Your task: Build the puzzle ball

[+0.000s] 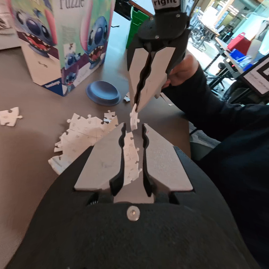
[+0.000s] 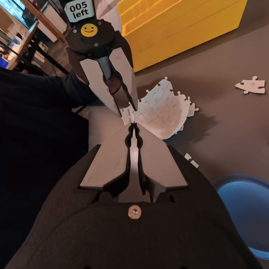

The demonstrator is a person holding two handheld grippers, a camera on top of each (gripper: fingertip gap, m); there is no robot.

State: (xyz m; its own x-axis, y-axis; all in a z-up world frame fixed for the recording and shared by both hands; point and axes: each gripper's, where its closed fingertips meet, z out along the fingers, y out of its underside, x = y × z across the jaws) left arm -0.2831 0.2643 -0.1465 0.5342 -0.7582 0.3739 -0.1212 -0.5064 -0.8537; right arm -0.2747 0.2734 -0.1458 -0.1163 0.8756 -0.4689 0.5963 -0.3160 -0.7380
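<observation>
A partly built white puzzle shell (image 1: pixel 81 138) lies curved on the dark table, inner side up; it also shows in the right wrist view (image 2: pixel 160 110). My left gripper (image 1: pixel 134 125) is open, its fingers on either side of the shell's near rim strip (image 1: pixel 131 157). My right gripper (image 1: pixel 136 107) comes down from above, shut on a single white puzzle piece (image 1: pixel 133 117) that hangs just over that rim. In the right wrist view my right gripper (image 2: pixel 133 124) is closed tight at the tips, facing the left gripper (image 2: pixel 128 112) across the rim.
A puzzle box (image 1: pixel 58 43) and a blue round stand (image 1: pixel 103 93) sit behind the shell. Loose white pieces (image 1: pixel 9 116) (image 2: pixel 251 85) (image 2: pixel 191 160) lie around. A yellow bin (image 2: pixel 182 29) stands beyond. The table edge (image 1: pixel 187 131) runs at the right, by the person's sleeve. Less than 4 cm separates the two grippers' tips.
</observation>
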